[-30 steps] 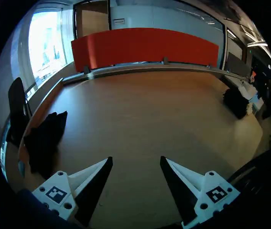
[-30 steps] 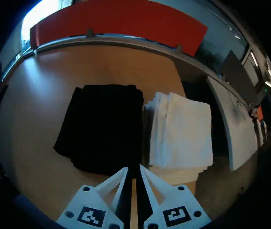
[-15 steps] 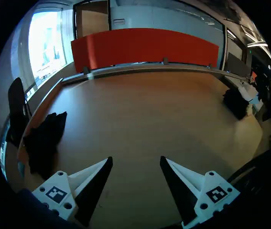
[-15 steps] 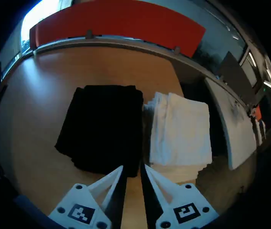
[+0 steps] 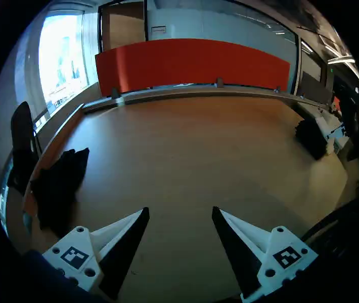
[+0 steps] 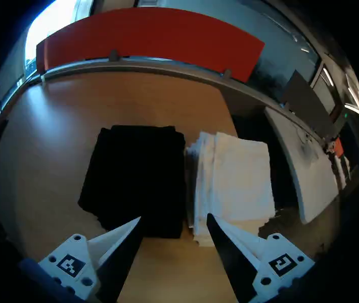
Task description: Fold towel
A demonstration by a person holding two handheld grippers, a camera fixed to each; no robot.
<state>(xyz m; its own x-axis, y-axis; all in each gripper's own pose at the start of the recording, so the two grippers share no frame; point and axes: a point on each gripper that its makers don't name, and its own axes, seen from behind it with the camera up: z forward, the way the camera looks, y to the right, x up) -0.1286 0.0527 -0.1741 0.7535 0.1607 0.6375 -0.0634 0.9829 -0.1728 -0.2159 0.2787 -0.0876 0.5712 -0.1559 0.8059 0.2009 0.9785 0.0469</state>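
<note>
Right gripper view first: the right gripper (image 6: 174, 217) has its two fingers spread wide with nothing between them, low over the wooden table (image 6: 53, 131). Just past the tips, at about 11 o'clock, lies the black towel (image 6: 136, 177), folded into a tidy rectangle and flat on the wood. Just beside its right edge, at 1 o'clock, sits a stack of white towels (image 6: 240, 182), also folded, their layers showing along the near and left sides. Farther out at 12 o'clock a red screen (image 6: 149, 35) stands along the table's back rim, and off at 3 o'clock a pale grey board (image 6: 301, 166) lies apart from the table. Over to the left gripper view: the left gripper (image 5: 180, 208) is parted just as wide, holding nothing, with bare wood ahead of it. At 9 o'clock a dark cloth heap (image 5: 60, 182) slumps by the table's left edge, with a dark chair (image 5: 21, 136) behind it and a bright window (image 5: 60, 60) at 10 o'clock. A small dark bundle (image 5: 311, 136) sits far off at 3 o'clock, too small to make out. Now the change: a second ago the right fingers were almost pressed together, only a slit between them, and they have swung well apart. The left gripper has kept the same spread throughout.
</note>
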